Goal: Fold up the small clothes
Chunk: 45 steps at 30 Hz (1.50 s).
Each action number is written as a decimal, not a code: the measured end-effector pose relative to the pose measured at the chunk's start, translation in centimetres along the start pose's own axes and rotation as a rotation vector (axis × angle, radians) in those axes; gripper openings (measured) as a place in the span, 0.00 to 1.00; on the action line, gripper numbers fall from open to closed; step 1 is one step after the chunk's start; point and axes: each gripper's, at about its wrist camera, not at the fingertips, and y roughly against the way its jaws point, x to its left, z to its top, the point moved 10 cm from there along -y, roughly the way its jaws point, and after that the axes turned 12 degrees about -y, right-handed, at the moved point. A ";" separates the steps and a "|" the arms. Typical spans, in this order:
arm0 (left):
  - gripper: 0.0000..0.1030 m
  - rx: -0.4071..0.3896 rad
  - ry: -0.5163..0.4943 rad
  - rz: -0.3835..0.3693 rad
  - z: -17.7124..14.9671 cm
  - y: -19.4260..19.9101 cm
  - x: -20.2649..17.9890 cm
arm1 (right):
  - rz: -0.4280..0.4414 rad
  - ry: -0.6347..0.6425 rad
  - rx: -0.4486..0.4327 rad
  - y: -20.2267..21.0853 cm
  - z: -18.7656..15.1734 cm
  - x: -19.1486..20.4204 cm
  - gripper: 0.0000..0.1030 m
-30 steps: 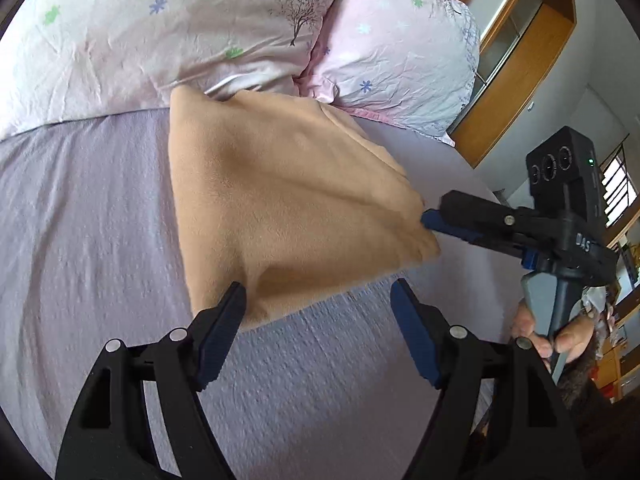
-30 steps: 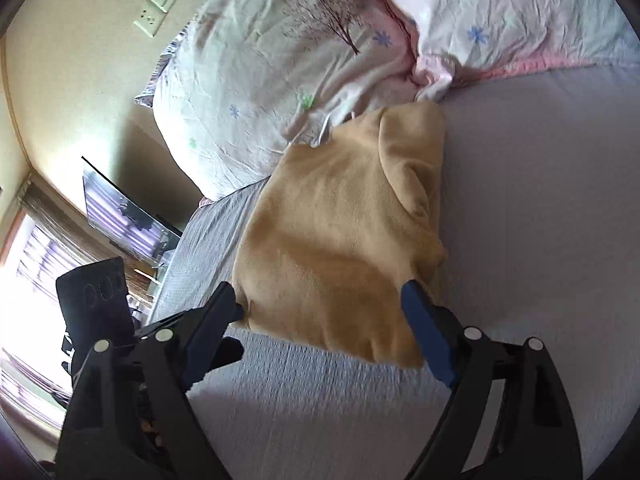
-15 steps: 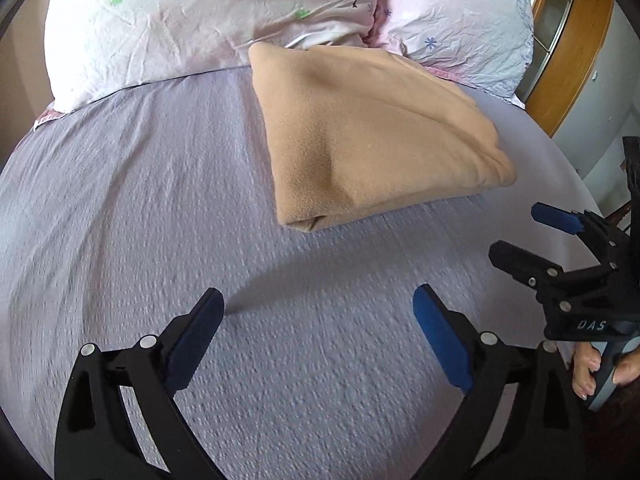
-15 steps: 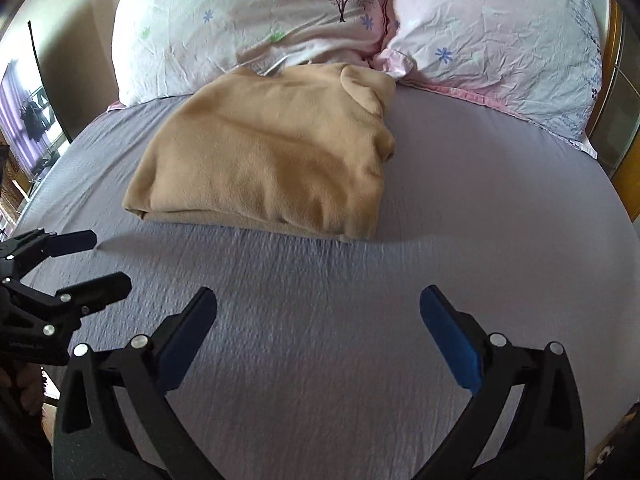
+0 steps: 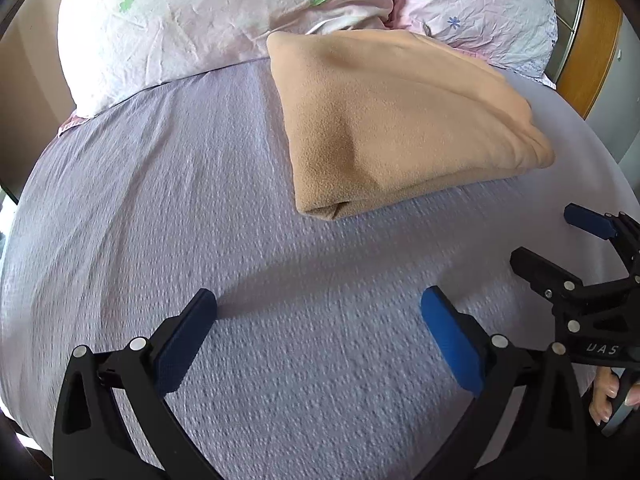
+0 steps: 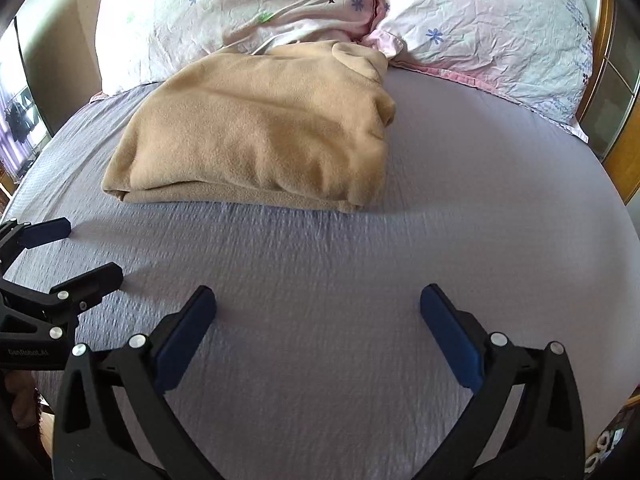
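A tan fleece garment (image 5: 400, 120) lies folded into a thick bundle on the lilac bedsheet (image 5: 200, 200), its far edge against the pillows. It also shows in the right wrist view (image 6: 260, 136). My left gripper (image 5: 318, 306) is open and empty, held over bare sheet well short of the garment. My right gripper (image 6: 318, 304) is open and empty too, also back from the garment. The right gripper shows at the right edge of the left wrist view (image 5: 560, 240), and the left gripper at the left edge of the right wrist view (image 6: 68, 248).
Two floral pillows (image 5: 220, 12) (image 6: 480, 24) lie along the head of the bed behind the garment. A wooden frame (image 5: 592, 40) stands at the right. The sheet (image 6: 480, 200) stretches right of the garment.
Both grippers have pulled back from the garment's near edge toward the foot of the bed. The garment now lies untouched as a folded bundle.
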 end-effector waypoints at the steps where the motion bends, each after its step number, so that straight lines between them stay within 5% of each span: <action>1: 0.99 -0.001 0.000 0.000 0.0 0.0 0.0 | 0.000 0.001 -0.003 0.0 0.0 0.0 0.98; 45: 0.99 0.011 0.001 -0.001 0.1 0.1 0.1 | 0.007 0.003 -0.014 0.0 0.1 -0.2 0.98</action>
